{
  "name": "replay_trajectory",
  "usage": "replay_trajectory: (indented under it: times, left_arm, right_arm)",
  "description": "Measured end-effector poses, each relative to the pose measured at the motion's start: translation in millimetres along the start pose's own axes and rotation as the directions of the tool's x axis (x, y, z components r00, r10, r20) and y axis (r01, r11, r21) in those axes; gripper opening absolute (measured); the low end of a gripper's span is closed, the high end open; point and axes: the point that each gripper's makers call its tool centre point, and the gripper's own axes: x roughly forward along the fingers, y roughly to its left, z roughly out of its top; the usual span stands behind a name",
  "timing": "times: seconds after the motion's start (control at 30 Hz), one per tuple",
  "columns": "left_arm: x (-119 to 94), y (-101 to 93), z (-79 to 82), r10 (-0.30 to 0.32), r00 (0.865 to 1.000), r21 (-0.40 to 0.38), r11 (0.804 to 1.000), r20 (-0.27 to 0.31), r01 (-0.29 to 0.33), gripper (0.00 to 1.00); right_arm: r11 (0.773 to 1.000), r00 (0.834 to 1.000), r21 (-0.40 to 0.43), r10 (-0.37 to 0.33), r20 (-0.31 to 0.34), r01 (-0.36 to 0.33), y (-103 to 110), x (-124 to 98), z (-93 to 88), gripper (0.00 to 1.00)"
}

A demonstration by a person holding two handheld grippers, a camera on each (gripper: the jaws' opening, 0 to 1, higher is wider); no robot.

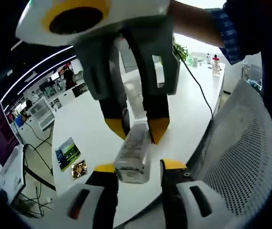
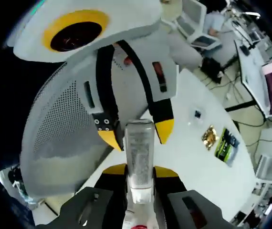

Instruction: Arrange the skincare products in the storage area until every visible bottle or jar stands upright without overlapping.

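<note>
Carried clear of the white round-edged table (image 1: 93, 119), not standing anywhere yet: a clear plastic bottle (image 1: 133, 155) pinched between the two tools, lying lengthwise from one to the other. Right gripper (image 1: 137, 128) clamped across the bottle's far end in the left gripper view, yellow tips pressed in on both sides; seen likewise in the right gripper view, with the right gripper (image 2: 141, 170) closed round the lower part of the bottle (image 2: 140, 162), near what looks like a red cap end at the bottom. Left gripper (image 1: 140, 167) flanking the near end with yellow tips right beside the sides; gripping or merely bracketing, cannot tell, and no clearer from the right gripper view, where the left gripper (image 2: 137, 134) sits at the upper end. Probably a two-handed hold to turn the bottle or pass it across, so as to set it down base-first and upright. Below and to one side, a grey mesh office chair (image 1: 241, 157), so a slip here would likely drop the bottle off the table edge. Lying apart on the table, a green printed booklet (image 1: 68, 152) with a small gold foil packet (image 1: 78, 169) just beside it; far back, several small bottles (image 1: 214, 64) standing upright.
</note>
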Motion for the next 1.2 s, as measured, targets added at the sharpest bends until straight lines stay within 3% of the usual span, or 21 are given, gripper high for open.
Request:
replay_trajectory:
  times: [0.1, 0.27, 0.43, 0.57, 0.7, 0.8, 0.87, 0.97, 1.03, 1.1, 1.17, 1.2]
  left_arm:
    - [1, -3.4, -2.6, -0.003, 1.000, 0.017, 1.000, -0.026, 0.004, 0.28]
    - [3, -15.4, -7.2, -0.061, 0.997, 0.016, 0.998, -0.051, 0.061, 0.28]
    - [-1, -19.1, -5.6, -0.085, 0.995, -0.027, 0.996, -0.057, 0.083, 0.27]
    - [-4, -12.6, -6.2, -0.081, 0.996, -0.080, 0.994, -0.036, 0.078, 0.27]
    - [-7, -9.8, -0.4, -0.086, 0.996, -0.146, 0.986, 0.004, 0.085, 0.27]
    - [-9, -6.5, 0.1, -0.083, 0.996, -0.179, 0.980, 0.015, 0.085, 0.26]
    - [-9, -7.0, 1.0, -0.086, 0.996, -0.187, 0.978, 0.017, 0.087, 0.26]
    - [-9, -4.3, -0.1, -0.069, 0.997, -0.195, 0.978, 0.015, 0.071, 0.26]
    - [-10, 0.5, 2.5, -0.054, 0.998, -0.216, 0.975, 0.036, 0.061, 0.26]
    - [-11, 4.6, 3.0, -0.040, 0.998, -0.239, 0.970, 0.042, 0.049, 0.26]
    - [-11, 6.8, 3.6, -0.033, 0.998, -0.254, 0.966, 0.046, 0.044, 0.26]
    - [-11, 9.0, 3.9, -0.026, 0.999, -0.268, 0.963, 0.045, 0.037, 0.26]
  right_arm:
    - [1.000, 1.000, -0.021, 0.010, 0.010, -0.009, 9, -2, 7.5, 0.14]
    - [0.998, 1.000, -0.060, 0.001, -0.008, -0.001, 14, -3, 10.5, 0.14]
    - [0.999, 1.000, -0.034, -0.002, 0.008, 0.002, 16, -4, 11.4, 0.14]
    - [0.999, 0.996, -0.020, -0.045, 0.071, 0.046, 11, -6, 13.7, 0.15]
    - [0.992, 0.982, -0.051, -0.103, 0.157, 0.112, 8, -6, 13.0, 0.15]
    - [0.985, 0.978, -0.060, -0.152, 0.144, 0.162, 4, -4, 0.0, 0.07]
    - [0.977, 0.965, -0.013, -0.209, 0.160, 0.214, -3, -4, -7.0, 0.02]
    - [0.970, 0.946, 0.164, -0.215, 0.244, 0.178, -1, -4, -9.8, 0.12]
    - [0.940, 0.911, 0.283, -0.276, 0.306, 0.190, -6, -6, -13.2, 0.12]
    - [0.897, 0.866, 0.395, -0.350, 0.358, 0.199, -12, -8, -20.1, 0.10]
    - [0.849, 0.831, 0.502, -0.392, 0.395, 0.162, -13, -8, -26.2, 0.10]
    - [0.804, 0.801, 0.583, -0.424, 0.422, 0.119, -13, -8, -30.2, 0.11]
